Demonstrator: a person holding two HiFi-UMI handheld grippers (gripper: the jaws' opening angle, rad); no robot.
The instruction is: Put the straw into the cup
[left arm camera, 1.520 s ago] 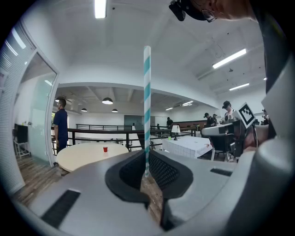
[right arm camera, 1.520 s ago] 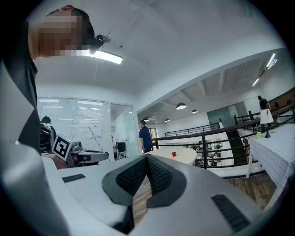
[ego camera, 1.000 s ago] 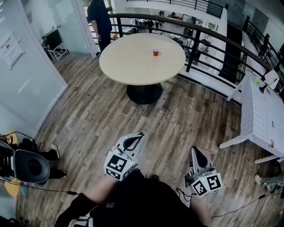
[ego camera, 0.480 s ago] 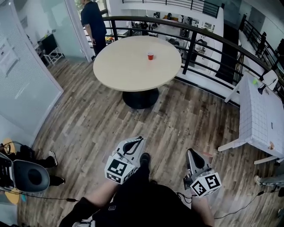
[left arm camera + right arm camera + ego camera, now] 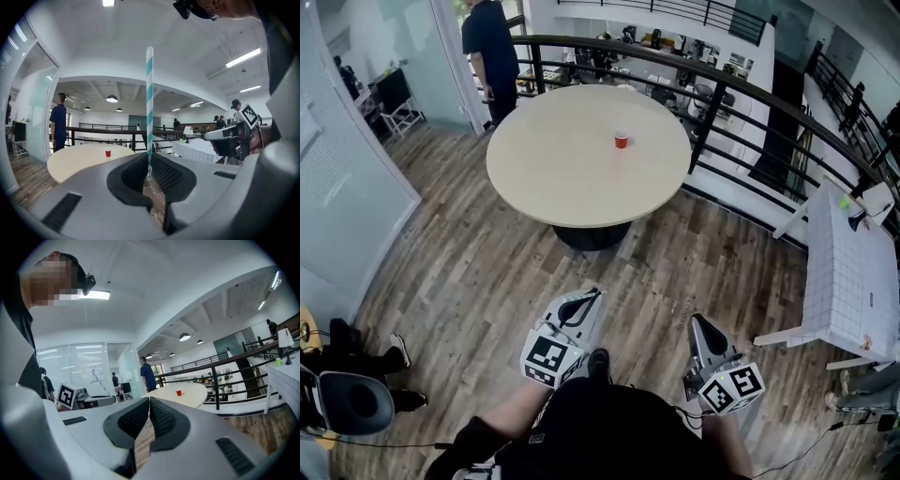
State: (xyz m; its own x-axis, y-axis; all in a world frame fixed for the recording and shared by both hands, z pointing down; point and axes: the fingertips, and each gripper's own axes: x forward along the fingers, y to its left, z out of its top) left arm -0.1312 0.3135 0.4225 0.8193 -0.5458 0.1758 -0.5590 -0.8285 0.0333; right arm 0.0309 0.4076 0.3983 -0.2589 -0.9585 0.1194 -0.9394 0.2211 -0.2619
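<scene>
Teal-and-white striped straw (image 5: 149, 103) stands upright, pinched in the left claw (image 5: 148, 166); right claw (image 5: 149, 401) closed, empty.

Left tongs (image 5: 149, 177) pinch upright striped straw (image 5: 149, 108)

Open wooden plank floor (image 5: 487, 272) lies between me and the round beige table (image 5: 572, 178) in the upper middle of the frame, giving a broad path forward. The small red cup (image 5: 622, 140) stands alone right of the tabletop's centre, open to a reach from the near edge. The black metal railing (image 5: 710, 117) curves close behind the table and closes off the upper right. A person in a dark blue shirt (image 5: 487, 42) stands at the table's far left. The white grid-topped table (image 5: 853, 262) blocks the right edge. The black office chair (image 5: 352, 403) and the frosted glass wall (image 5: 347, 187) hem in the left.
</scene>
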